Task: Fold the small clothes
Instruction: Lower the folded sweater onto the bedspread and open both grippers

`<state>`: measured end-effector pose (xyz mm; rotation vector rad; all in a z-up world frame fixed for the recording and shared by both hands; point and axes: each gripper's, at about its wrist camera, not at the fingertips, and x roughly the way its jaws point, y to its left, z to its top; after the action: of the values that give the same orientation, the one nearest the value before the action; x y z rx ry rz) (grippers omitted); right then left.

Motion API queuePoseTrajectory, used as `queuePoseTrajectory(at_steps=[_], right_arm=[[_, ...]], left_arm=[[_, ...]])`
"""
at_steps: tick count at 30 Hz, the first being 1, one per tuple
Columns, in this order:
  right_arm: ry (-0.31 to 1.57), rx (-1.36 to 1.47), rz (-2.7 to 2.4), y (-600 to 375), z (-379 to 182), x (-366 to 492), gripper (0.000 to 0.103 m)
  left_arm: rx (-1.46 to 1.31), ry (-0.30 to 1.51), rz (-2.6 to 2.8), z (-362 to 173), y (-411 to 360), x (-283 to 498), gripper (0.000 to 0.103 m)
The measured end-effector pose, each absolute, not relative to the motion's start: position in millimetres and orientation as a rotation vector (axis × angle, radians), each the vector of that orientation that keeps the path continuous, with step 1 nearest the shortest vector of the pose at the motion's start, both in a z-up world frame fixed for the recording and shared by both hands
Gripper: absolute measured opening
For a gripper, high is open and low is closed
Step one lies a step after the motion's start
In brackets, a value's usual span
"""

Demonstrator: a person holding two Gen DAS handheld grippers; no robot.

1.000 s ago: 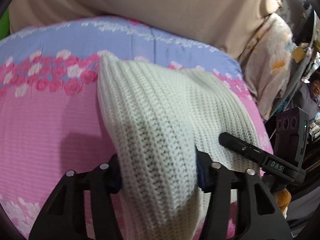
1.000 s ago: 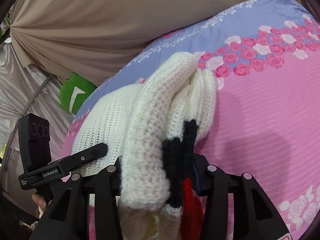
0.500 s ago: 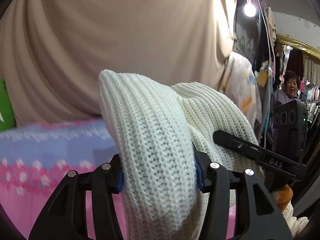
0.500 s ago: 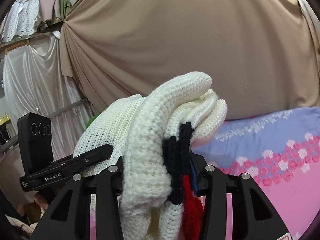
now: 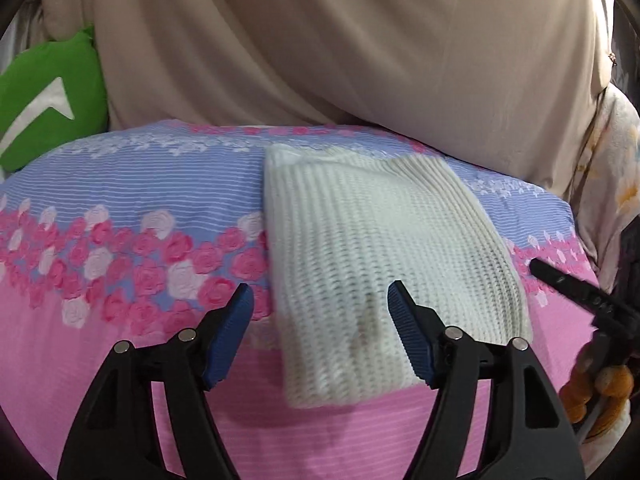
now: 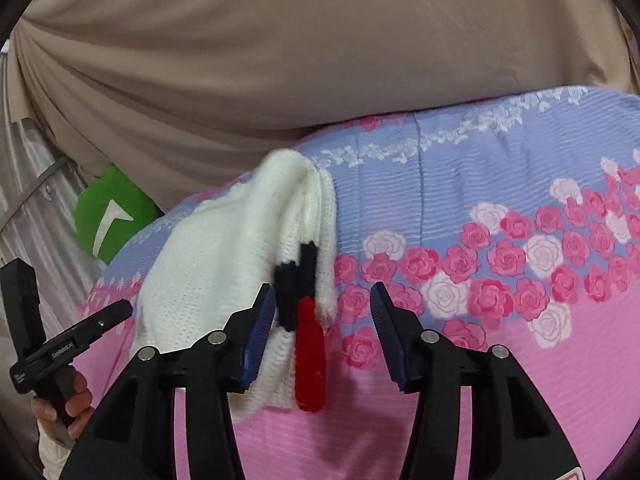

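Observation:
A folded white knit garment (image 5: 376, 264) lies flat on the pink and blue rose-printed cover (image 5: 120, 240). My left gripper (image 5: 320, 300) hangs just above its near left corner. Its jaws are opening and the blue pads (image 5: 408, 336) stand clear of the knit. In the right wrist view the garment (image 6: 224, 264) shows its folded edge with a black and red patch (image 6: 306, 344). My right gripper (image 6: 323, 296) straddles that edge, its jaws opening too, and the pads do not press on the knit. The cover (image 6: 500, 184) stretches away to the right.
A beige curtain (image 5: 320, 40) hangs behind the bed. A green cushion (image 5: 48, 100) sits at the back left. Floral fabric (image 5: 612, 160) and an orange plush toy (image 5: 600, 392) are at the right edge. A hand (image 6: 60, 408) holds the left gripper's handle.
Both grippers were shut on the knit and lifted it toward the curtain. Now the knit lies on the cover and both pairs of jaws have opened off it.

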<state>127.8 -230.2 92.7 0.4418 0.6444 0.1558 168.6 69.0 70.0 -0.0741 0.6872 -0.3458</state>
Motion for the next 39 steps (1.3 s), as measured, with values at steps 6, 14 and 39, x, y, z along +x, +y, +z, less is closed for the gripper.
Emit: queuePoseTrajectory(at_steps=[6, 14, 39], right_arm=[[0.673, 0.279, 0.145, -188, 100, 158, 0.050], [0.745, 0.224, 0.135, -180, 77, 176, 0.037], [0.671, 0.139, -0.006, -162, 83, 88, 0.050]], left_arm=[[-0.029, 0.711, -0.318, 65, 47, 176, 0.069], [0.040, 0.703, -0.238, 50, 45, 177, 0.075], [0.101, 0.688, -0.099, 38, 32, 138, 0.090]])
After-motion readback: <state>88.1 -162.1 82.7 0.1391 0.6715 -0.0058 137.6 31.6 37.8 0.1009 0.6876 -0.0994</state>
